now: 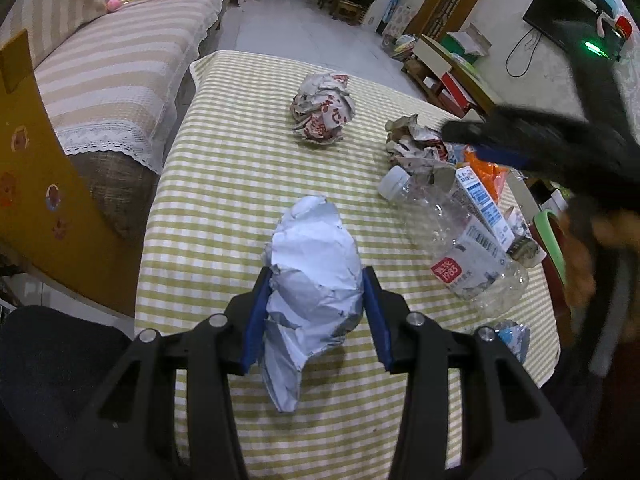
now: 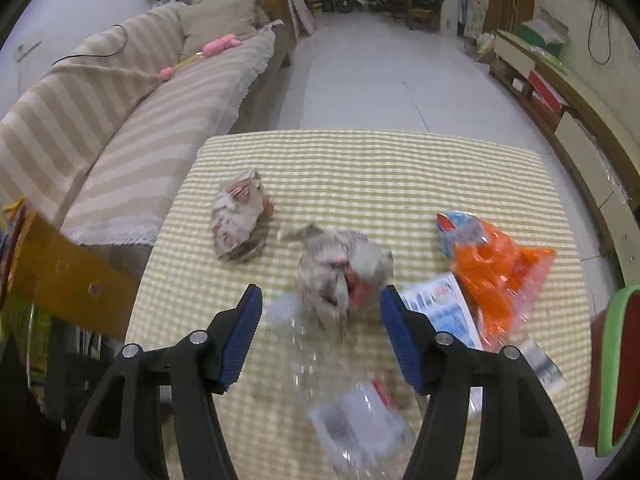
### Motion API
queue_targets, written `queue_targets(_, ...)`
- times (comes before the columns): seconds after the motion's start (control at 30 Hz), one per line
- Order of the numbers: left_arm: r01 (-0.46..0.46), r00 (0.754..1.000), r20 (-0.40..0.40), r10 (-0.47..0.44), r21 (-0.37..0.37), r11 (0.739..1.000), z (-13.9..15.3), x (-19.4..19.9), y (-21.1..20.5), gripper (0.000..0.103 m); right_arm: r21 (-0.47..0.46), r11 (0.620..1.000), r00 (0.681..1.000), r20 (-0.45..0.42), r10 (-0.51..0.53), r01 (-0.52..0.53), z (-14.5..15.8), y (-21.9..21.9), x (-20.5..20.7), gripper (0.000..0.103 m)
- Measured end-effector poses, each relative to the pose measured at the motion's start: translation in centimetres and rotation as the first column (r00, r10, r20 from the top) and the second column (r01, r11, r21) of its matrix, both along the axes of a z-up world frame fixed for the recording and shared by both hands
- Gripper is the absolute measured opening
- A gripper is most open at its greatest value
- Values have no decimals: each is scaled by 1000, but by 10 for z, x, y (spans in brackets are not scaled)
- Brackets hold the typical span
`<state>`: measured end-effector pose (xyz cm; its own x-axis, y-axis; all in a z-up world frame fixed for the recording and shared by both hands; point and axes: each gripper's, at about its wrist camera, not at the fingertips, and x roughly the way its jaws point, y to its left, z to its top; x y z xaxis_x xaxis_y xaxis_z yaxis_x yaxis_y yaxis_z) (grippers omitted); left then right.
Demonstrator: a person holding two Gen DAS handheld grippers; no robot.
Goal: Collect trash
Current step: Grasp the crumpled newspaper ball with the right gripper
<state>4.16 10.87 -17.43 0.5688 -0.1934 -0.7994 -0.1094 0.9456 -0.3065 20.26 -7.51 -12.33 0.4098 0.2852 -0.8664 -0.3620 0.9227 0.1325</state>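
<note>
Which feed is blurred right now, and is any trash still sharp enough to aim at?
Left wrist view: table sharp, the white paper wad in the left gripper crisp; only the right gripper is smeared. Right wrist view: motion blur throughout, worst on the clear bottle and grey paper ball; orange bag is softer but readable.

- The table (image 1: pixel 224 168) wears a woven checked cloth, matt, green and cream.
- The white paper wad (image 1: pixel 314 280) is creased and dull (a faint sheen on its flatter folds).
- Two printed paper balls (image 1: pixel 323 109) (image 1: pixel 416 146) look rough and crumpled.
- The plastic bottle (image 1: pixel 452 240) is clear, glossy, dented, with a smooth paper-like label.
- The orange bag (image 2: pixel 500 264) is shiny plastic film.
- The left gripper (image 1: pixel 316 300) has matt black plastic arms, ribbed blue pads, bright metal pins.
- The sofa (image 1: pixel 120 72) has a striped textile cover, lace-edged.
</note>
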Motion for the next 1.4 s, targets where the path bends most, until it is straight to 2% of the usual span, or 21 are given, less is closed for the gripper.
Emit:
queue_targets(0.17,6,1000,-8,-6,-9,1000,-4,2,0,43,-16,999,996,-74,-51,50,-22,6,29,66)
queue_targets(0.23,7,1000,-10,-7,-11,1000,-5,2,-1,43,-38,997,994,-74,-75,72,-29,7,36,70)
queue_targets(0.43,6,1000,-8,-6,-19,1000,-5,2,1,43,-104,993,995,-84,-60,51,-42,10,46,70)
queue_targets(0.53,8,1000,-15,-8,-19,1000,-6,3,0,43,-122,992,996,-84,-42,31,-48,9,46,67)
queue_targets(0.6,10,1000,-19,-11,-17,1000,-7,4,-1,44,-145,989,998,-63,-22,13,-49,13,43,56)
queue_targets(0.63,11,1000,-21,-11,-16,1000,-7,4,-1,44,-149,989,999,-53,-13,5,-47,15,41,54)
queue_targets(0.77,11,1000,-26,-12,-17,1000,-9,4,-3,44,-114,993,999,-35,13,-17,-39,14,35,47)
queue_targets(1.03,17,999,-33,-17,-12,1000,-11,4,-6,44,-72,997,999,-37,2,-5,-34,7,33,46)
queue_targets(1.2,13,999,-39,-13,-9,1000,-12,6,-5,44,-22,1000,1000,2,6,-6,-12,5,16,46)
queue_targets(1.3,14,999,-38,-14,-4,1000,-12,6,-6,44,60,998,1000,-7,0,0,3,-4,4,46)
queue_targets(1.4,15,999,-39,-15,-2,1000,-12,5,-7,44,96,995,1000,15,11,-12,20,-8,-16,46)
